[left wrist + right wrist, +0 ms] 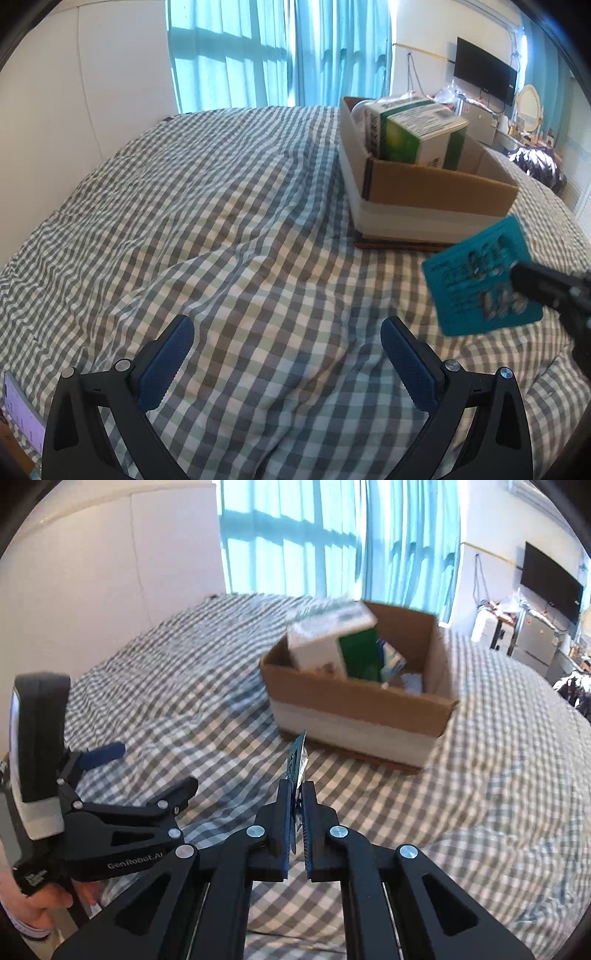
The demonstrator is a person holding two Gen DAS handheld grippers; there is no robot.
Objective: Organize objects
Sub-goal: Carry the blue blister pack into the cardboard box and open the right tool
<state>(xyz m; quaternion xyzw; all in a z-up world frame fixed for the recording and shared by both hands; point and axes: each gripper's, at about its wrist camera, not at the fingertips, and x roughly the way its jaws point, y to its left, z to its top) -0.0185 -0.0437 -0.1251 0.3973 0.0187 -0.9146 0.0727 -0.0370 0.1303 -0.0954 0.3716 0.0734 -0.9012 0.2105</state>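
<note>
Left hand-held gripper [286,363]: held low over the checked bed cover [229,221], blue pads spread wide apart, nothing between them. Seen also in the right wrist view [147,771], off to the left of the right tool, clear of the load.

Right hand-held gripper [299,794]: clamped on a teal blister card [297,760], gripped edge-on by the lower part only, most of the card standing free above the pads. Same card noted in the left view [484,277], tilted, blurred, carried above the bed to the right of the left tool.

Cardboard box [354,705]: ahead and right of both tools, resting on the bed, already partly filled by a green-and-white carton [332,642] leaning above the rim.

Risks, as judged:
- Thin grip on a flat, slick card; likely to pivot or slip out on a quick swing.
- Near wall of the box in the card's path; low approach apt to catch the edge.
- Leaning carton crowding the opening; card apt to lodge on top or slide off outside.
- Soft bedding beneath; a knock apt to shift the box.
</note>
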